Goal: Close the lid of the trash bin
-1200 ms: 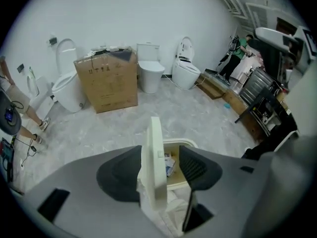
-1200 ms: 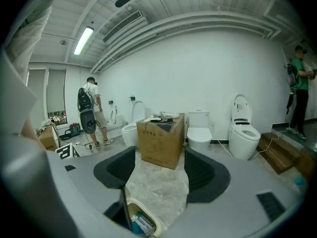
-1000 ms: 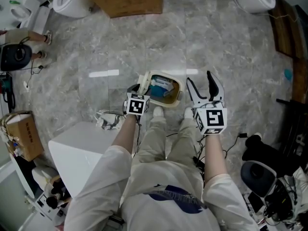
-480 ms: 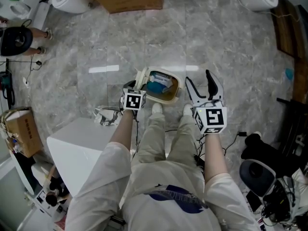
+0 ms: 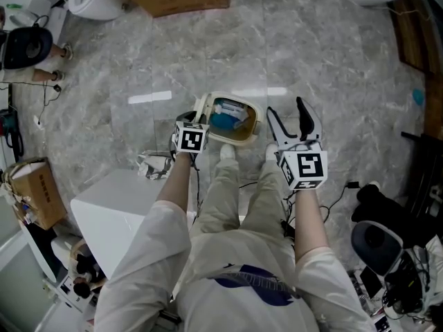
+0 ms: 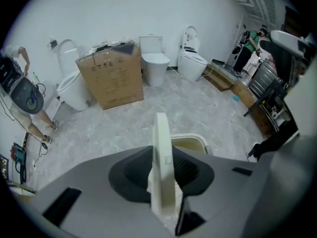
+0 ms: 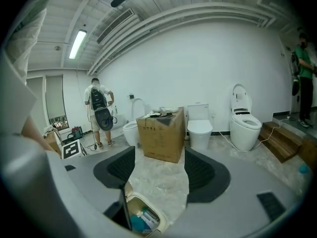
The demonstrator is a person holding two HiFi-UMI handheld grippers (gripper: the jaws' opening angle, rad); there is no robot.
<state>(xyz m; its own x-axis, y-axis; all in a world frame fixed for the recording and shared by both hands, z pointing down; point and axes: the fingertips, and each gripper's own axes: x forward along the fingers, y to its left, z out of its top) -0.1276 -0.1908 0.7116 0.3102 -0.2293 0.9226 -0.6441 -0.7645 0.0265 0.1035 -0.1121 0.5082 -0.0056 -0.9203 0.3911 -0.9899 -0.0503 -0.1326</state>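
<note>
Lid (image 6: pixel 161 133) is standing up at the left edge of the trash bin (image 5: pixel 239 142), left tongs (image 6: pixel 163 171) are closing on it, right tongs (image 5: pixel 286 116) are hanging open and empty, and a weak pinch is risking it slipping and slamming.

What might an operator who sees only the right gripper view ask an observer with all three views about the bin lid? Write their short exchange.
Operator: I see the open bin below my empty right gripper. Where is the left gripper?
Observer: The head view shows it at the bin's left rim.
Operator: Does it have the lid?
Observer: Its jaws are closing with the lid edge-on between the pads, which look to touch both faces.
</note>
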